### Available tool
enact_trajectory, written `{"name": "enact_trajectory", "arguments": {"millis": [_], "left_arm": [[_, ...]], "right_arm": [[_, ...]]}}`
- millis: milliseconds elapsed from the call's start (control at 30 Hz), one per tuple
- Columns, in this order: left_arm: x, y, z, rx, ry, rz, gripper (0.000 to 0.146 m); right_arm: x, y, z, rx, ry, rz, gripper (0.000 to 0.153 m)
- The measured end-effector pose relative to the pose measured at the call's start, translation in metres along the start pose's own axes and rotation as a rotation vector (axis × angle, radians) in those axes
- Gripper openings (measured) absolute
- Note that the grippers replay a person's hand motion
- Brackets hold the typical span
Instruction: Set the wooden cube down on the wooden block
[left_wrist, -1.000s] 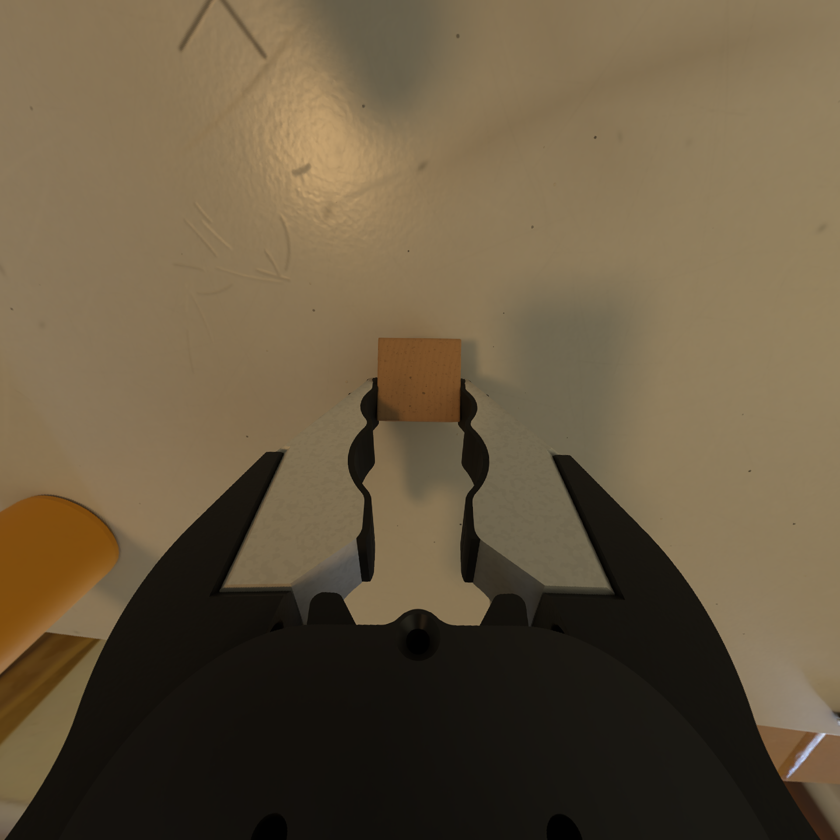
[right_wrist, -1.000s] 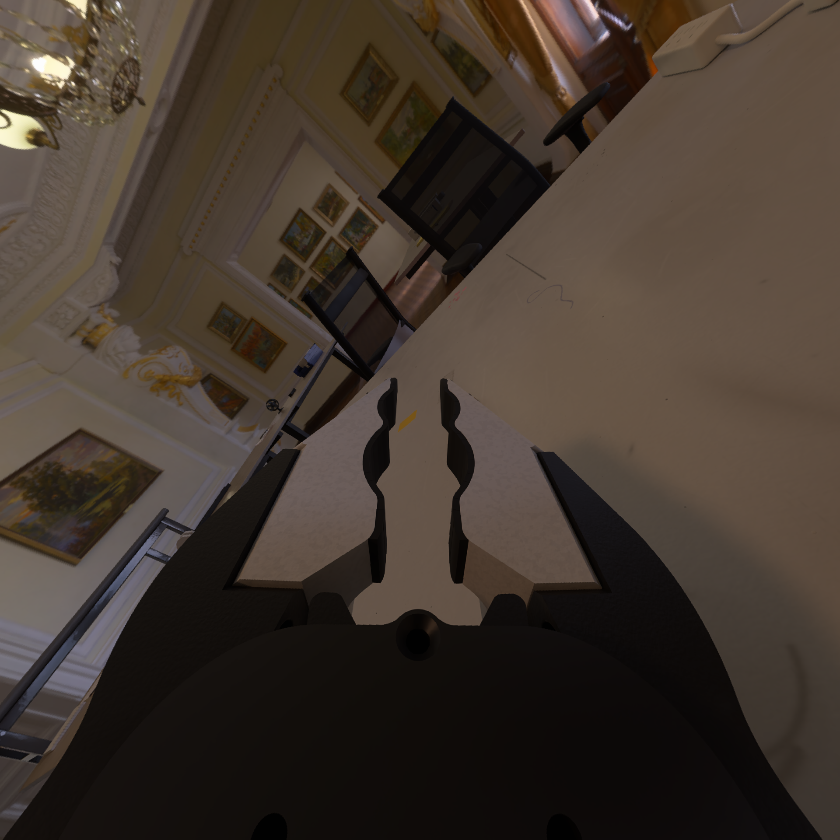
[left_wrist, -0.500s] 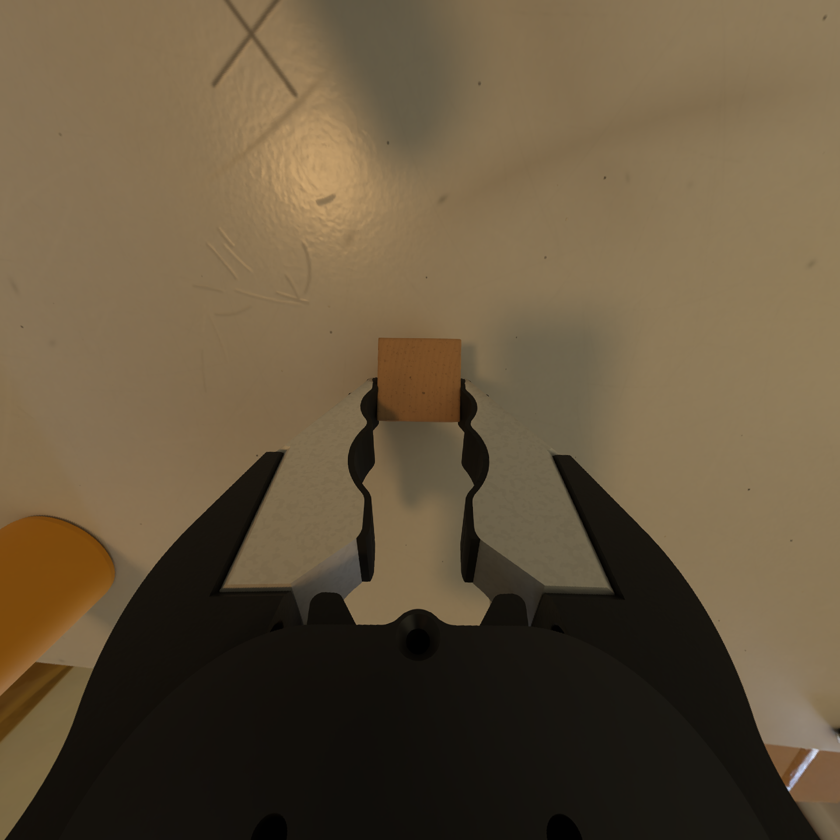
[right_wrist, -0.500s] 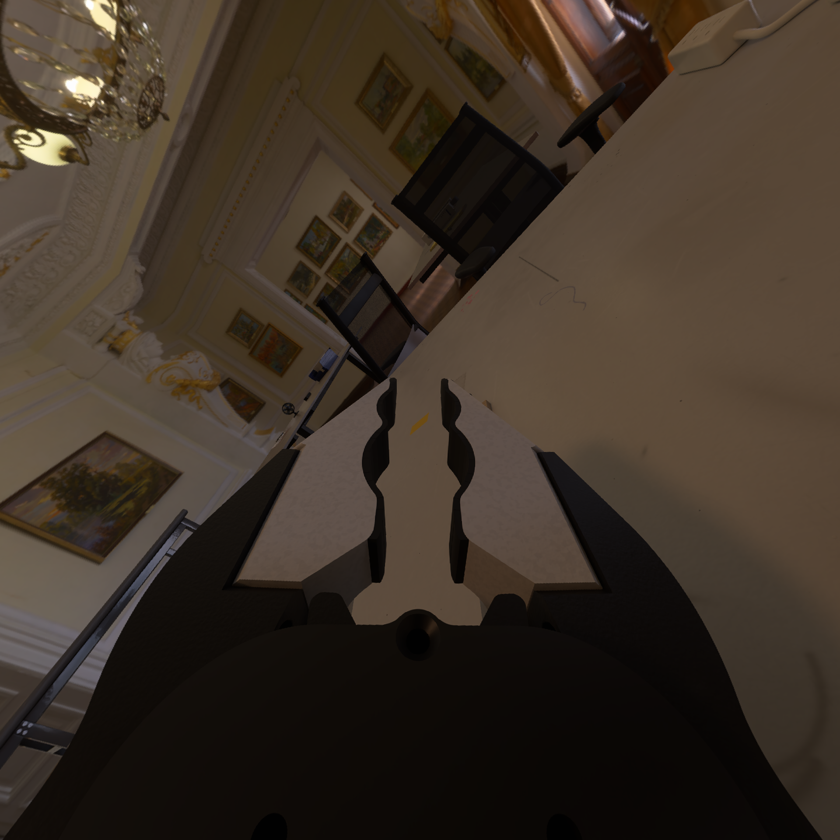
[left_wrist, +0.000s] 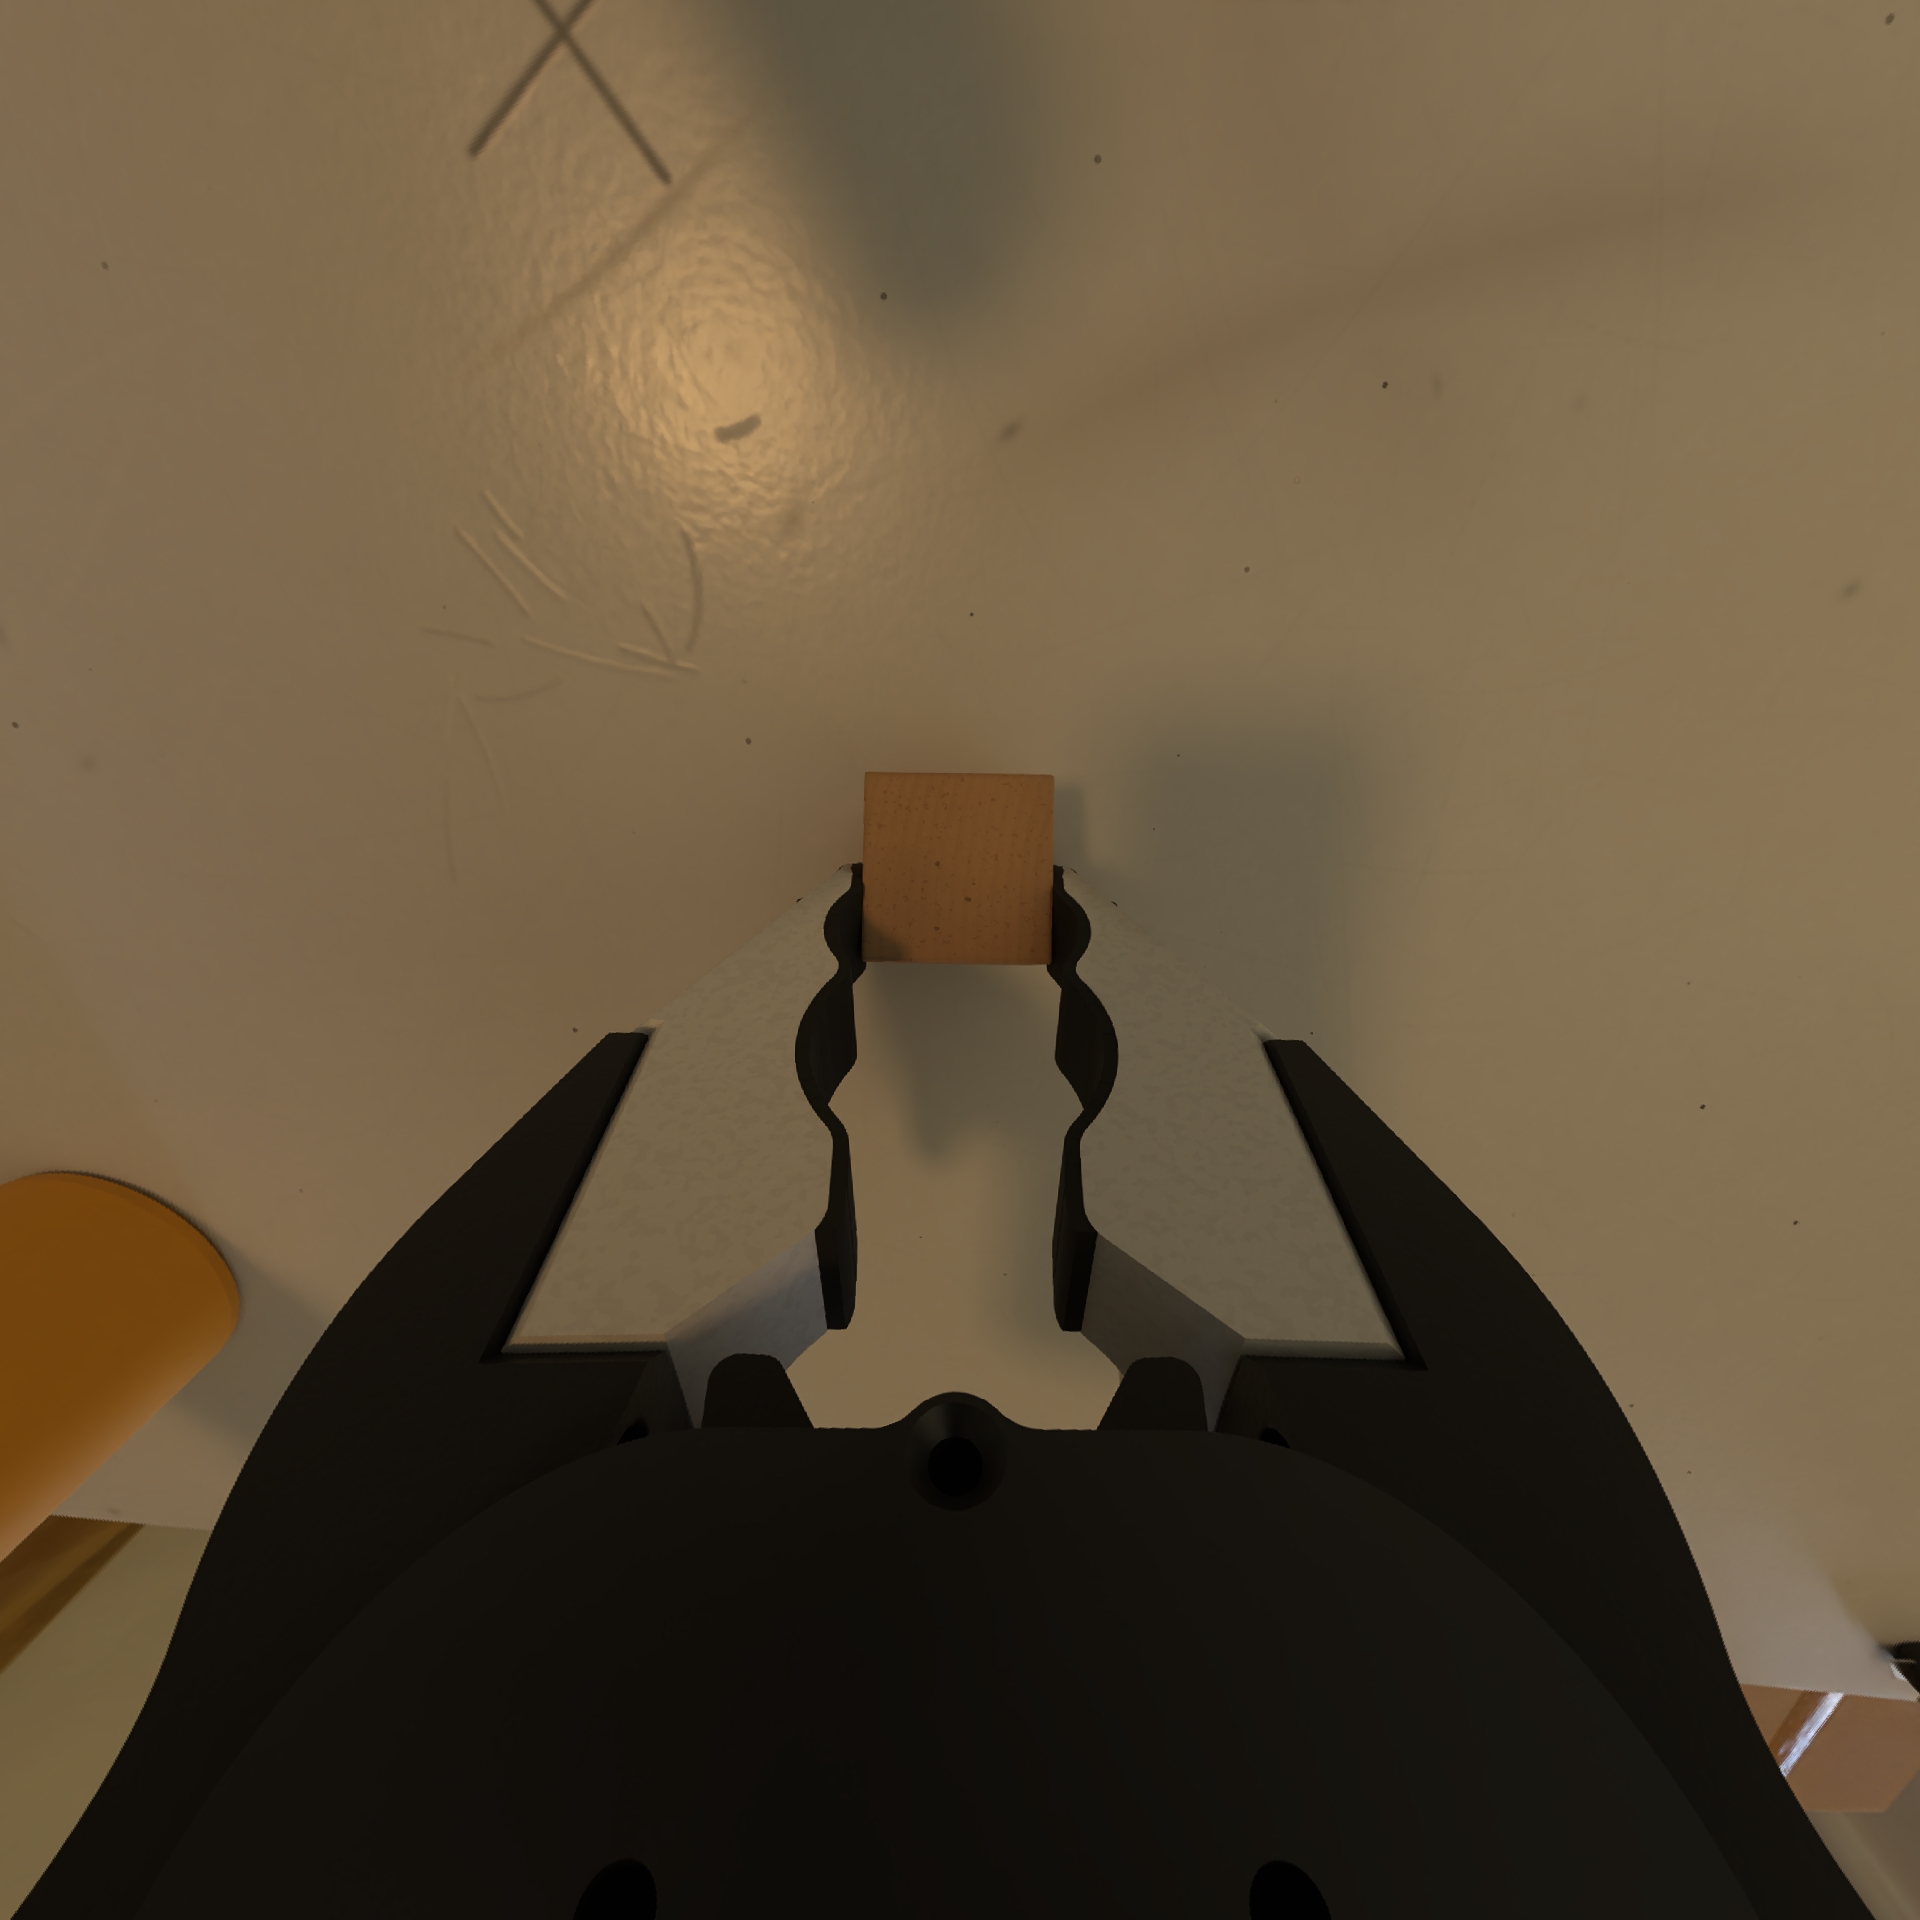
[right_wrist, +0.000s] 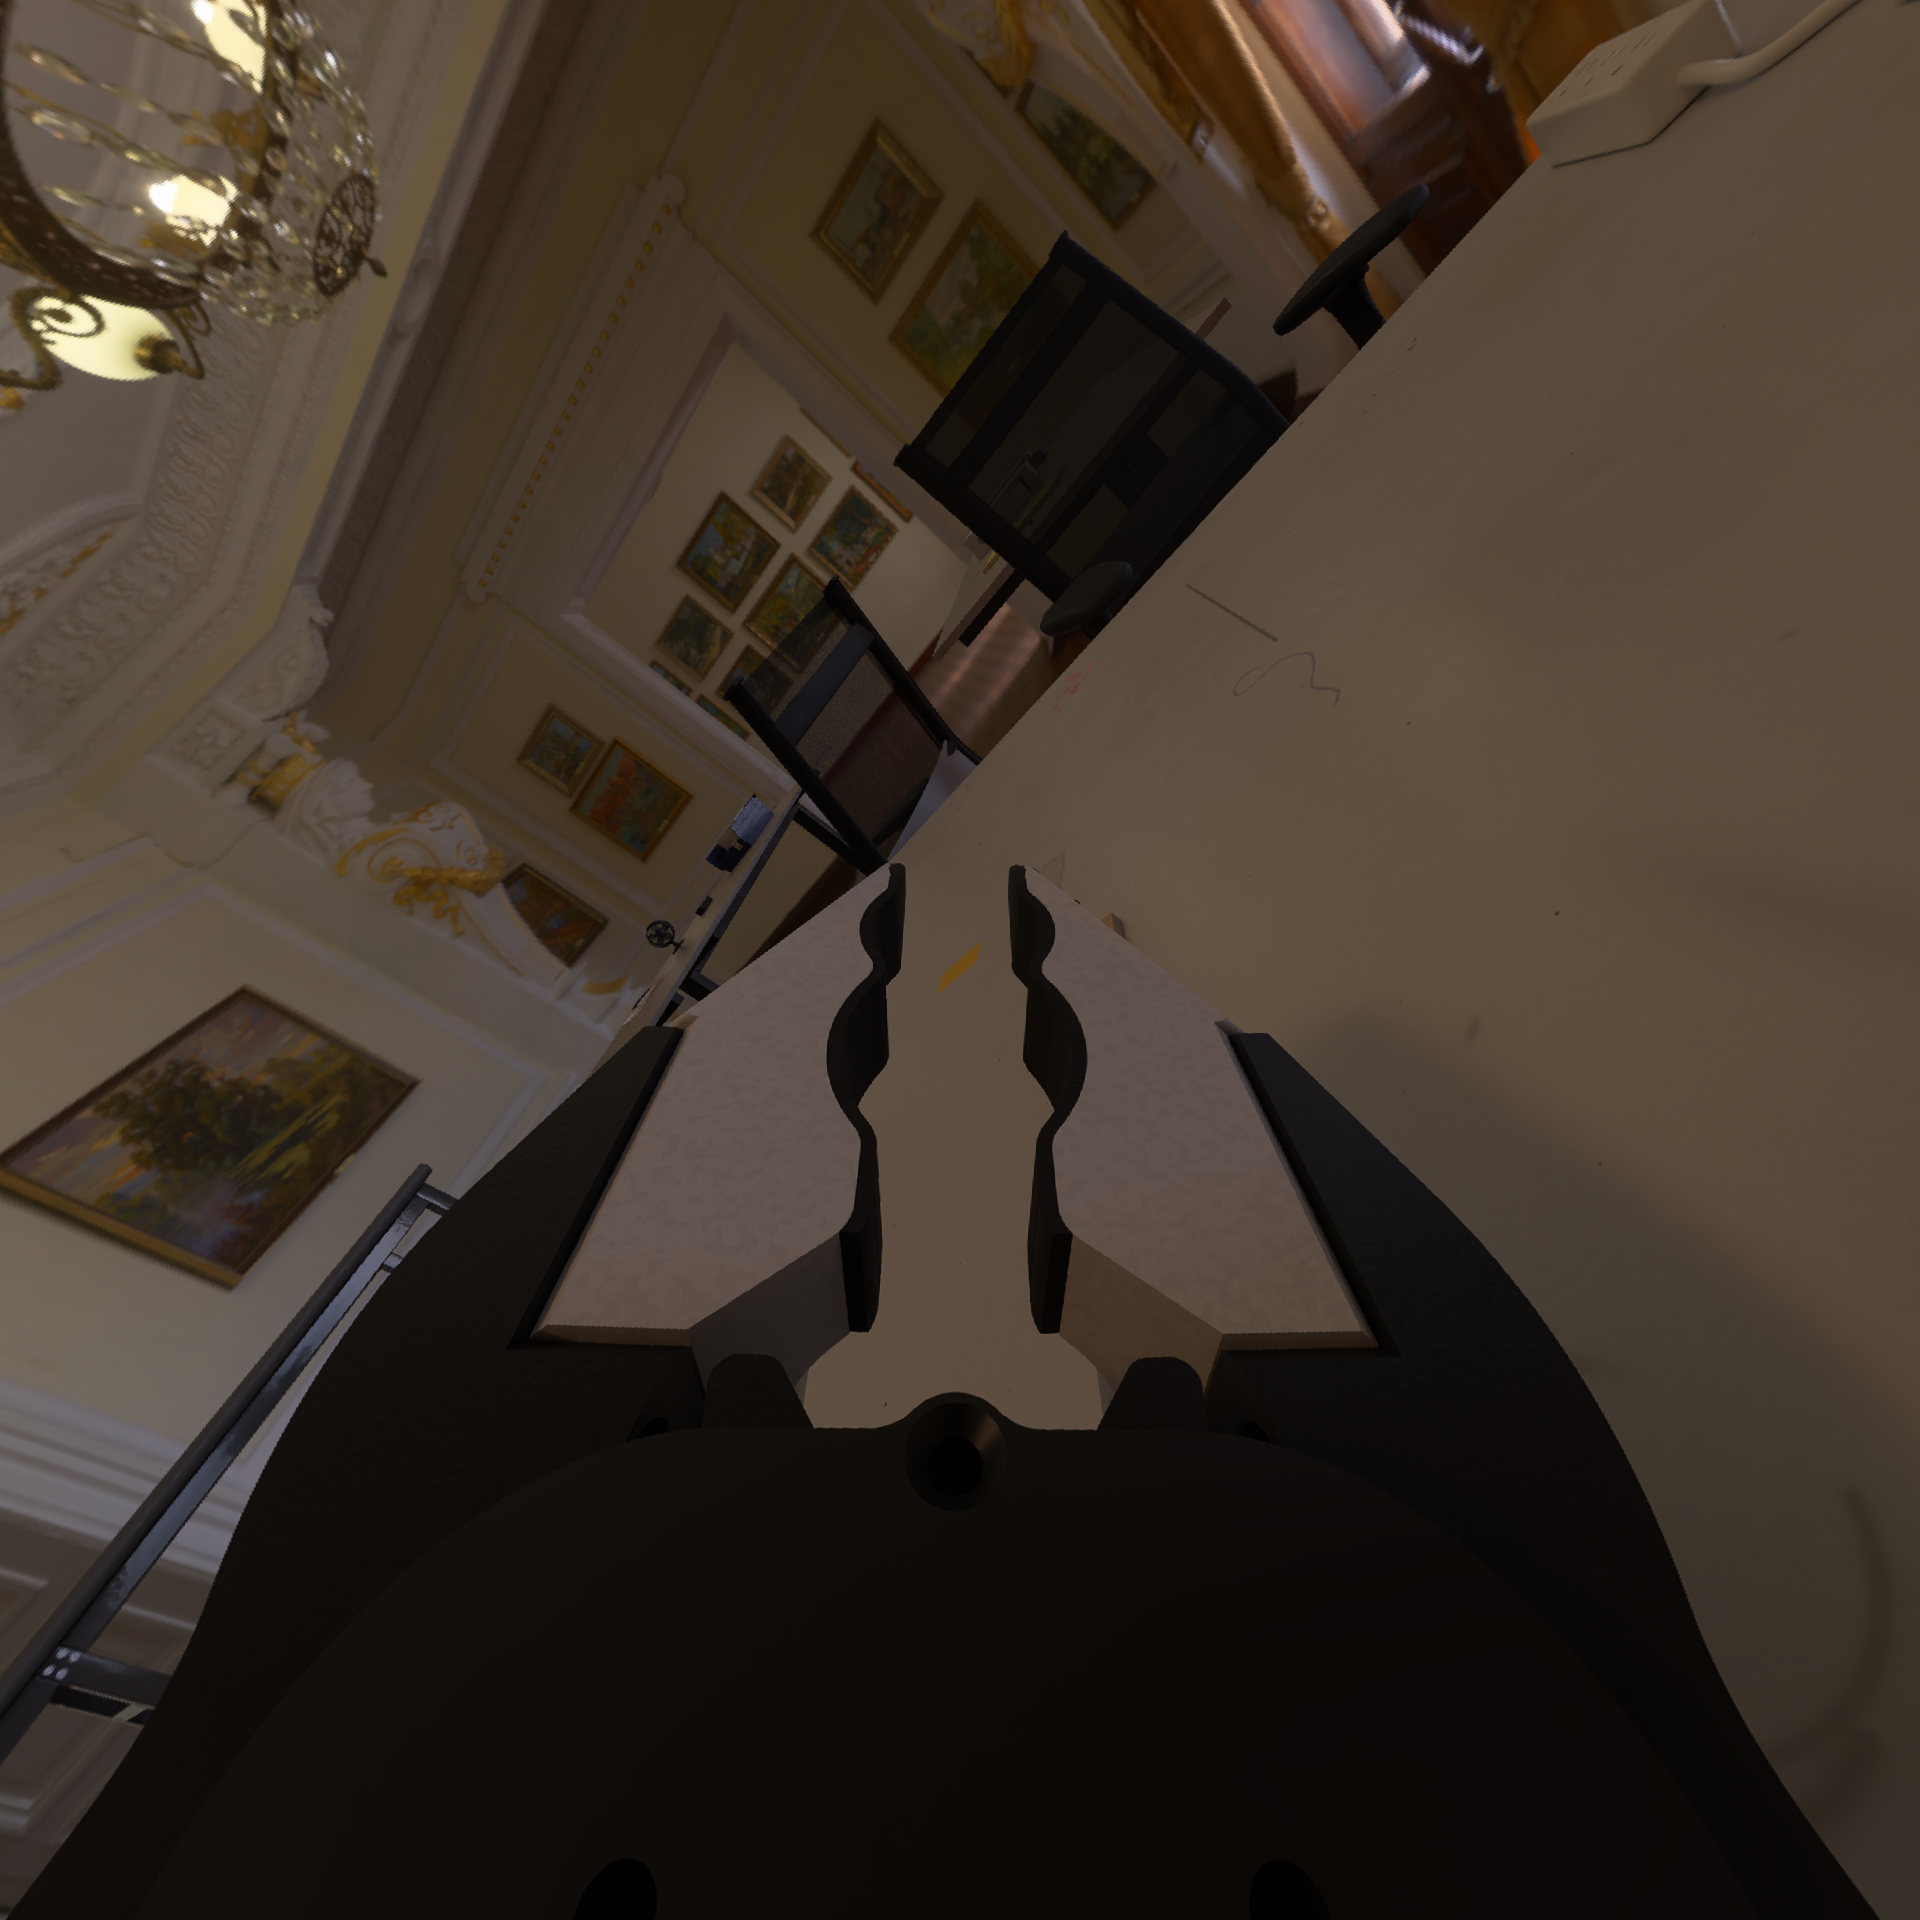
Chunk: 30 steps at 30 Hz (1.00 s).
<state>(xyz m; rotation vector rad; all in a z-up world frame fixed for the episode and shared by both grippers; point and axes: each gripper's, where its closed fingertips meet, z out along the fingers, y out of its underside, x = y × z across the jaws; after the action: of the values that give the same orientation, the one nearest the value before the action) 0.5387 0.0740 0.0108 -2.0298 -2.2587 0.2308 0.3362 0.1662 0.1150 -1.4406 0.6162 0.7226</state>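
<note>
Over the open tabletop (left_wrist: 1455, 520), well in from any edge I can see, my left hand-held gripper (left_wrist: 958, 914) is pinching the cube (left_wrist: 958, 868) between its fingertips, the cube's far half poking out past them. It hangs square to the fingers, and its shadow on the surface suggests it is off the tabletop. The block is what matters now, and I cannot find it for certain: the only wood-coloured candidate is a brown piece (left_wrist: 1829, 1766) at the near right edge, behind and to the right of the fingers, mostly hidden by the gripper body, so I can't read its long axis. An orange cylinder (left_wrist: 94, 1330) lies at the near left edge. My right hand-held gripper (right_wrist: 956, 914) is empty, fingers a little apart, pointing along the tabletop (right_wrist: 1558, 831) towards its far edge; no block shows there, so the left one must do the placing.
</note>
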Motion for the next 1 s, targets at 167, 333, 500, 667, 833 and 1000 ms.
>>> {"name": "enact_trajectory", "arguments": {"millis": [167, 333, 500, 667, 833, 1000], "left_arm": [[0.000, 0.000, -0.002, -0.012, -0.026, -0.042, 0.034], [0.012, 0.004, -0.058, -0.025, -0.246, -0.294, 0.034], [0.074, -0.036, -0.132, 0.041, -0.530, -0.735, 0.034], [0.176, -0.110, -0.122, 0.168, -0.673, -1.449, 0.034], [0.213, -0.197, -0.063, 0.721, -0.850, -1.832, 0.034], [0.231, -0.217, -0.009, 0.643, -0.856, -2.002, 0.034]], "right_arm": [[0.002, 0.000, -0.001, -0.001, 0.009, -0.004, 0.020], [0.006, -0.011, -0.010, 0.069, 0.026, 0.007, 0.019], [0.013, -0.007, -0.008, 0.031, 0.105, -0.058, 0.019], [0.026, 0.004, -0.002, -0.054, 0.235, -0.168, 0.020], [0.038, 0.013, 0.000, -0.134, 0.343, -0.265, 0.019], [0.043, 0.014, 0.000, -0.143, 0.384, -0.284, 0.018]]}}
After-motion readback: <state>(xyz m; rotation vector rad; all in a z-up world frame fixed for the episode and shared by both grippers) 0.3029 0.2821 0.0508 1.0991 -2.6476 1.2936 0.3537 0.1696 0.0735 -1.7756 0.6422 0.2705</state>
